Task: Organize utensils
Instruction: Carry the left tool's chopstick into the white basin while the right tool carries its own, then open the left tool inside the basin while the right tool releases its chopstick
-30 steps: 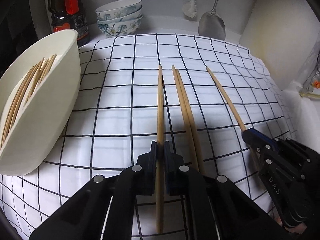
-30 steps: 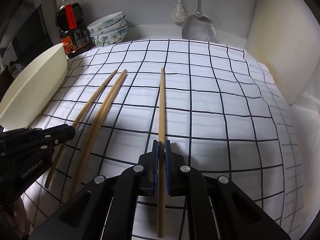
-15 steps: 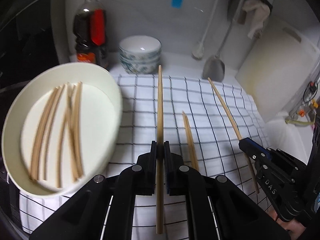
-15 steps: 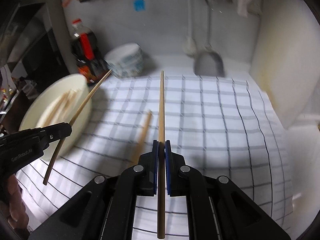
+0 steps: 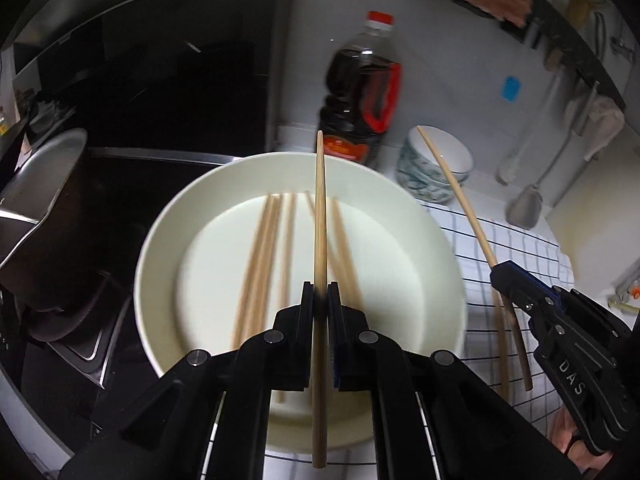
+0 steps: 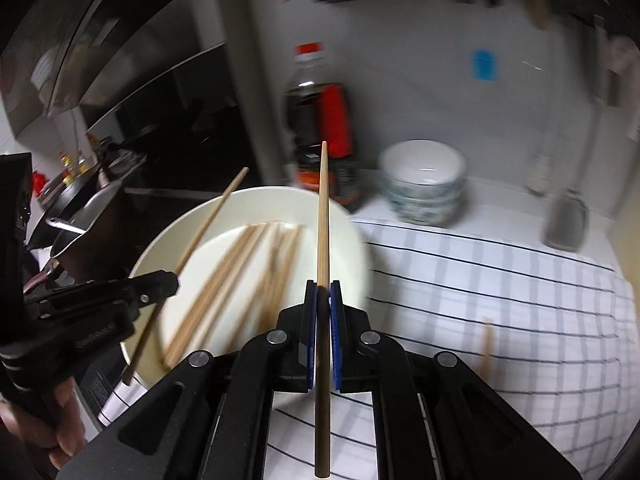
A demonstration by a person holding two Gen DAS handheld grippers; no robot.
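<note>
1. the white bowl (image 5: pixel 152 248) lies straight ahead of and below the left gripper (image 5: pixel 320 300), with loose chopsticks (image 5: pixel 260 248) already lying in it, roughly along the line of the gripper's fingers.
2. the left gripper is clamped tight on one chopstick (image 5: pixel 319 208), its long axis pointing forward over the bowl's middle.
3. the right gripper (image 6: pixel 323 300) is likewise pinched on its own chopstick (image 6: pixel 322 220), over the bowl's right rim; the left one looks nearer to a clean drop.
4. two more chopsticks (image 5: pixel 514 332) remain on the checked cloth (image 6: pixel 520 280), just right of the bowl.
</note>
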